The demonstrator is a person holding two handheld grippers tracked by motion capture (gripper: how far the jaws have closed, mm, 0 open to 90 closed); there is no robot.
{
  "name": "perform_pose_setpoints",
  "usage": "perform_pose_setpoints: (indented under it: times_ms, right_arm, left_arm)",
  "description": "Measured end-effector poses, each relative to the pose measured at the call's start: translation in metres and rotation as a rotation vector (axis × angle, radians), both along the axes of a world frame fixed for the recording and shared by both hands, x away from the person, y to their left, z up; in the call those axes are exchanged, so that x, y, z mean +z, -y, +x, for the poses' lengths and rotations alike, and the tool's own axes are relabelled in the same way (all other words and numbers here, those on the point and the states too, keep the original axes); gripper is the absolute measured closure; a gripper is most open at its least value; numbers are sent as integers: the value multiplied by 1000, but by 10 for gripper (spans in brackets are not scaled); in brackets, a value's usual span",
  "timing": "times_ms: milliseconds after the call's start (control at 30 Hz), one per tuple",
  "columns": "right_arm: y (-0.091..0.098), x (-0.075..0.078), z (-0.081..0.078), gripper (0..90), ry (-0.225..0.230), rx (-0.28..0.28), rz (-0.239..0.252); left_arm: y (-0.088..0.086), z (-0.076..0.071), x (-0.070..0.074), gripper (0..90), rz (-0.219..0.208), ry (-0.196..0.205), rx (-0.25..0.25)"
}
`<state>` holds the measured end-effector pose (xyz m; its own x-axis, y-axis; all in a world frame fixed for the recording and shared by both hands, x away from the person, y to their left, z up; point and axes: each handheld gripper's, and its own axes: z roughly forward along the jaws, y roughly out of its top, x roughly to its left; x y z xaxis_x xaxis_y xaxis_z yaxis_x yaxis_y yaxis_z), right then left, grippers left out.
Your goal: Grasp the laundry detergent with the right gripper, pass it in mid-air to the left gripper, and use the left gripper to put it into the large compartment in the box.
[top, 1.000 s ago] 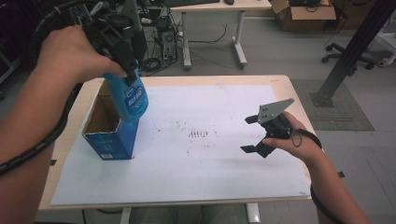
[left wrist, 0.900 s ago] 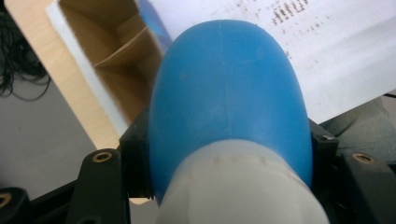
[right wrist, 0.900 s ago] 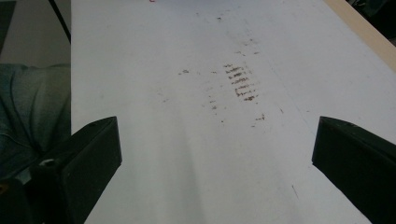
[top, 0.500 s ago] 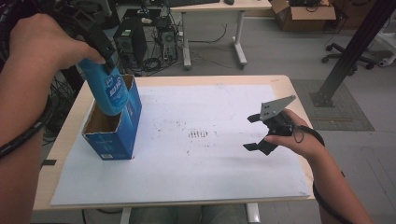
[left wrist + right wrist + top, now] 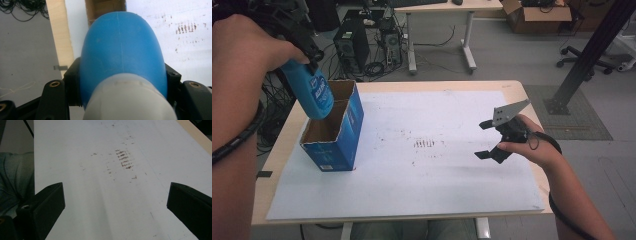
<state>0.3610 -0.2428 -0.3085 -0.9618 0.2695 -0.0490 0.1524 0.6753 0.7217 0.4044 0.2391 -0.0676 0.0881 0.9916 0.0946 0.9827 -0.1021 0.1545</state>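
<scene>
Extraction step: your left gripper (image 5: pixel 307 60) is clamped on the glossy blue plastic bottle (image 5: pixel 314 95), lifted above the open blue cardboard box (image 5: pixel 343 134). Your right gripper (image 5: pixel 492 140) hovers wide over the white paper sheet (image 5: pixel 422 175). Next, carry it clear and find a landing spot

White sheet (image 5: pixel 412 175) spread across wooden table (image 5: pixel 522 95), brown smudges (image 5: pixel 427 144) near centre frame. Computer towers (image 5: pixel 362 42) amid cables on grey floor, upper left. Second desk (image 5: pixel 442 6) along top edge, cardboard carton (image 5: pixel 537 9) and office chair (image 5: pixel 602 45) upper right.
</scene>
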Motion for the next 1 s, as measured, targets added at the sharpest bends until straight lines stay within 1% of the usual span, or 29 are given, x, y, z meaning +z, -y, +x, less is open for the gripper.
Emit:
perform_pose_setpoints:
  times_ms: [133, 200, 300, 333, 533, 700, 800, 833, 900, 933, 1000]
  right_arm:
    - [-2, -1, 1, 16, -2, 6, -5]
    - [-2, -1, 1, 16, -3, 8, -5]
    - [-3, 0, 2, 17, -6, 13, -16]
    - [-3, 0, 2, 17, -6, 13, -16]
    - [-5, 8, 5, 17, -10, 24, -51]
    - [-6, 13, 6, 18, -12, 31, -74]
    - [-7, 17, 8, 19, -19, 38, -102]
    - [-8, 18, 8, 20, -17, 42, -109]
    - [-8, 19, 9, 20, -20, 49, -113]
    - [-8, 19, 9, 20, -20, 49, -113]
    - [-9, 21, 10, 21, -24, 61, -123]
  left_arm:
    - [-5, 1, -5, 381, 5, 1, 14]
    - [-7, 2, -8, 382, 1, -2, 17]
    - [-10, 3, -15, 382, -7, -7, 18]
    - [-10, 3, -15, 382, -7, -7, 18]
    - [-13, 7, -31, 382, -9, -19, 16]
    - [-14, 9, -38, 382, -11, -26, 22]
    - [-15, 11, -45, 381, -7, -31, 19]
    - [-15, 11, -45, 381, -7, -31, 19]
    - [-16, 13, -52, 381, -14, -30, 24]
    - [-16, 13, -52, 381, -14, -30, 24]
    - [-17, 15, -60, 381, -12, -40, 23]
